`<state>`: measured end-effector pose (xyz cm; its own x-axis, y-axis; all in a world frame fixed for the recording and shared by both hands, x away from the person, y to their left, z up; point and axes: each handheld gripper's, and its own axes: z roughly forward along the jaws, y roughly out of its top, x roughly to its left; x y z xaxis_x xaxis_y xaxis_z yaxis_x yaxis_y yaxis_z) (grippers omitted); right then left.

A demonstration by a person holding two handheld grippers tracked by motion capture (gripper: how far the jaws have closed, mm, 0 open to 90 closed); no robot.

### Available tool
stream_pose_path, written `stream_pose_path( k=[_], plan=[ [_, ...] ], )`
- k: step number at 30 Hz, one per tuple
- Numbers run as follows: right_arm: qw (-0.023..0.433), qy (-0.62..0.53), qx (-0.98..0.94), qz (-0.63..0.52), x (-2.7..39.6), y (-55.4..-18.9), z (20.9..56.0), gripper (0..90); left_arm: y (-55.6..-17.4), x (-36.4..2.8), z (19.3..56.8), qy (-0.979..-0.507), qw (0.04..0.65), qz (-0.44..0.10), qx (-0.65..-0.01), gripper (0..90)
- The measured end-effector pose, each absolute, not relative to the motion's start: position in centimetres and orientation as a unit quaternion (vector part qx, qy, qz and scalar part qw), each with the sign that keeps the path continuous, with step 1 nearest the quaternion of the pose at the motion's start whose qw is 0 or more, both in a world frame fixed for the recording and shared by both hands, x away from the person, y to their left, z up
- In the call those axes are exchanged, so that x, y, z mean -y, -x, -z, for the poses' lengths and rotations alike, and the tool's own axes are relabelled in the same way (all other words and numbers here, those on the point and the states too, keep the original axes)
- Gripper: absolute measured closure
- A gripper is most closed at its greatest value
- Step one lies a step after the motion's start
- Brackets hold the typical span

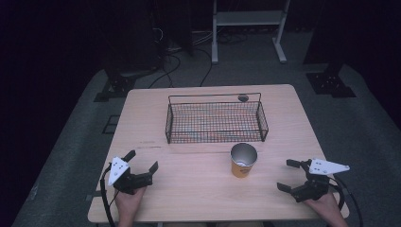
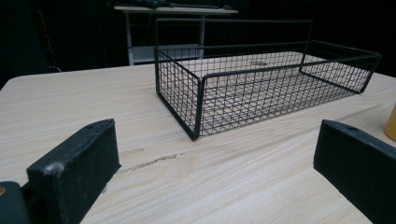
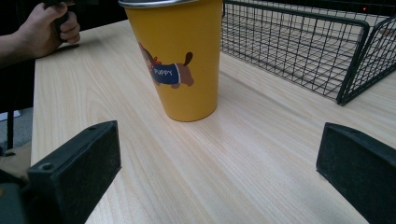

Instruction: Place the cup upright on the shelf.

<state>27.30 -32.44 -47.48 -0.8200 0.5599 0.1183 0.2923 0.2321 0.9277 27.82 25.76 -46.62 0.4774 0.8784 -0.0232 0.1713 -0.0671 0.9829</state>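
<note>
On counter, cup (image 1: 243,160) upright at basket's (image 1: 215,135) 6 o'clock; both tongs, left (image 1: 143,164) and right (image 1: 288,174), spread and empty, flanking it, likely staged for pickup.

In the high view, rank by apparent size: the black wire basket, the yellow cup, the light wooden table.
1. Light wooden table, by far the largest.
2. Black wire basket.
3. Yellow cup with a silvery inside, smallest.

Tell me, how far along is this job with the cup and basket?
Barely begun, it seems. The yellow cup stands upright on the table, outside the wire basket, which holds nothing. Both the left gripper and right gripper are open, holding nothing. Grasping and moving the cup seemingly remain.
</note>
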Motion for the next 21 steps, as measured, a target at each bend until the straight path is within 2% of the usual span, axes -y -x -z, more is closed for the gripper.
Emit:
stream_pose_path(
  k=[21],
  plan=[
    [0.107, -0.264, -0.78, -0.557, 30.1, -27.2, 47.0, 0.0, -27.8, -25.7, 46.6, -0.661, 0.556, -0.317, -0.392, 0.0]
  ],
)
